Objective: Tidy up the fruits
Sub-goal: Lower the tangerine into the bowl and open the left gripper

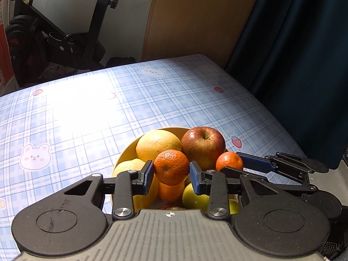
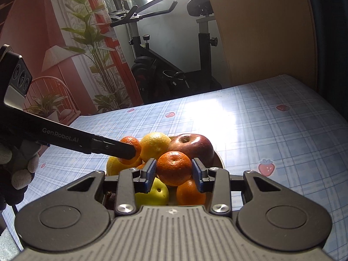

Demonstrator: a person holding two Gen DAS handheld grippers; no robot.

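Left wrist view: left gripper (image 1: 171, 170) clenched on a tangerine (image 1: 171, 166), both pads pressing its sides, above a yellow bowl (image 1: 122, 156) piled with fruit. A red apple (image 1: 203, 144) and a yellow citrus (image 1: 157, 144) lie behind it. The bowl stands on the checked tablecloth (image 1: 87, 117), toward its near edge.

Right wrist view: right gripper (image 2: 174, 171) grasps a second tangerine (image 2: 174, 168) over the same bowl, pads tight against it. A gloved hand (image 2: 20, 163) shows at the left edge.

Glossy red apple (image 1: 203, 146), dimpled mandarin peel (image 1: 171, 167), shiny plastic-looking tablecloth (image 1: 87, 113)
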